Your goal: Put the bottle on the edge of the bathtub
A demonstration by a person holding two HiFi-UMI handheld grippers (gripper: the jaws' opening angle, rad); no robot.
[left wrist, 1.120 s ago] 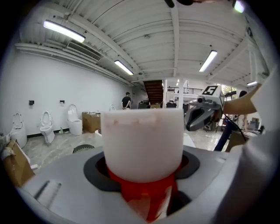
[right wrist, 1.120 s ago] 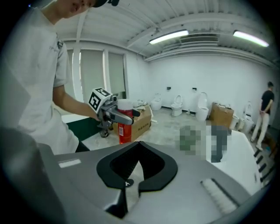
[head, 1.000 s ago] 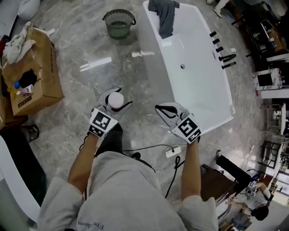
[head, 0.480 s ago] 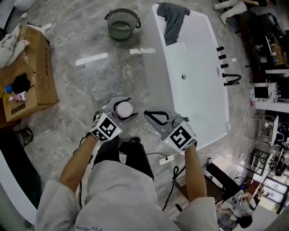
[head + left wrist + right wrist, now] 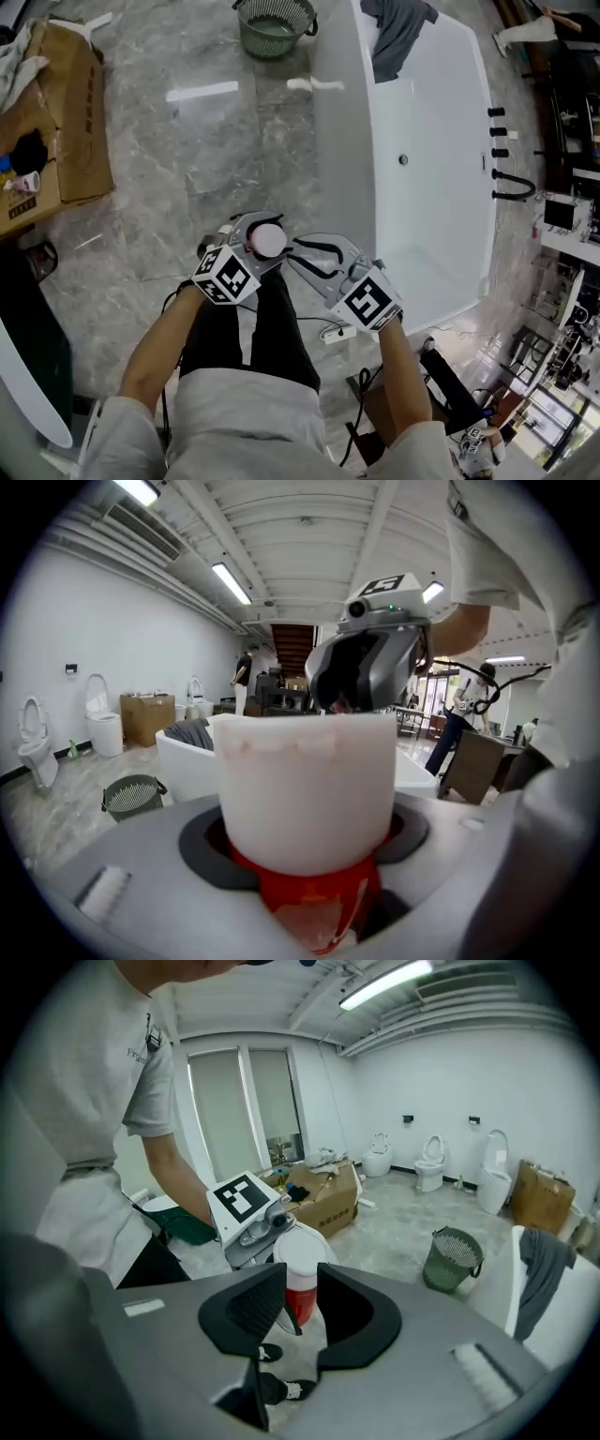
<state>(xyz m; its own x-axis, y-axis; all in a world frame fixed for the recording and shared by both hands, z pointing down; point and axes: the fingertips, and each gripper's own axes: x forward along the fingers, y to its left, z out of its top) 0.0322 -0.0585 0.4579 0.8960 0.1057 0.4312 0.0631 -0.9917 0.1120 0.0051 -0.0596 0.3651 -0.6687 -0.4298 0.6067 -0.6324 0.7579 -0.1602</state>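
Note:
The bottle (image 5: 269, 240) has a white cap and a red body. My left gripper (image 5: 263, 229) is shut on it and holds it upright above the floor, left of the white bathtub (image 5: 335, 131). In the left gripper view the bottle (image 5: 305, 789) fills the middle. My right gripper (image 5: 298, 250) points at the bottle from the right, with its tips close to the cap. Its jaws have just been opening and nothing is between them. In the right gripper view the bottle (image 5: 299, 1283) shows through the narrow gap, just past the tips.
A green basket (image 5: 274, 26) stands on the floor beyond the tub's left end. A grey cloth (image 5: 398, 33) hangs over the tub's far rim, and black taps (image 5: 502, 155) line its right side. A cardboard box (image 5: 66, 122) sits at the left. A power strip (image 5: 337, 333) lies by my feet.
Both grippers have come down and together in front of me. The right one has swung left until it nearly meets the bottle, and its jaws have parted a little.

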